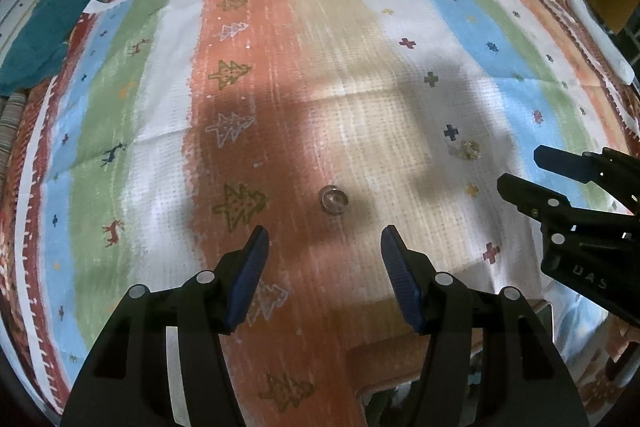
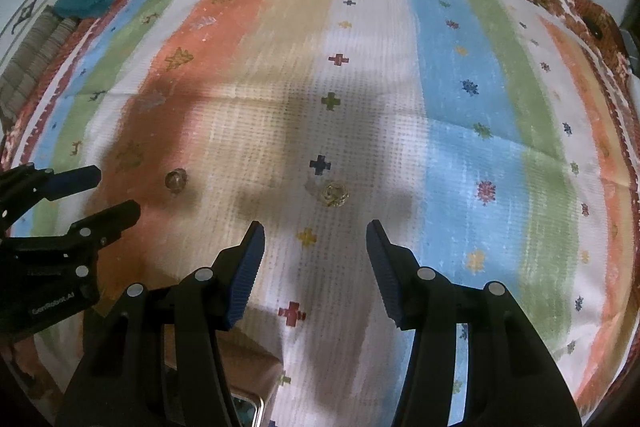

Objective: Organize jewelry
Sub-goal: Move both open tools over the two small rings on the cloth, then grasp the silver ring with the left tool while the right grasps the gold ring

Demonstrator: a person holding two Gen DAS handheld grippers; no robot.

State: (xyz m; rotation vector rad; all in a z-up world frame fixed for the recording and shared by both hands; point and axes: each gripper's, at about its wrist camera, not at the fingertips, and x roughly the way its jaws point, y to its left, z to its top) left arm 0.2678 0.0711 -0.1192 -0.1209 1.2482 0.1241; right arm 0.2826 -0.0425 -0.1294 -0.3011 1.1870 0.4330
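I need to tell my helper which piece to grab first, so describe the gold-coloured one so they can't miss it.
Find the striped cloth covering the table, then its white stripe dotted with small crosses. Just below the dark blue cross lies the small gold-coloured ornate ring; the other piece, a plain silvery ring, sits on the orange stripe.

ring (image 1: 333, 199): blurred, details unclear | box (image 2: 248, 411): cut off at bottom edge, behind claw

The left gripper (image 1: 324, 239) points down with its blue pads apart and nothing between them. The right gripper (image 2: 316, 233), just beside it, does the same.
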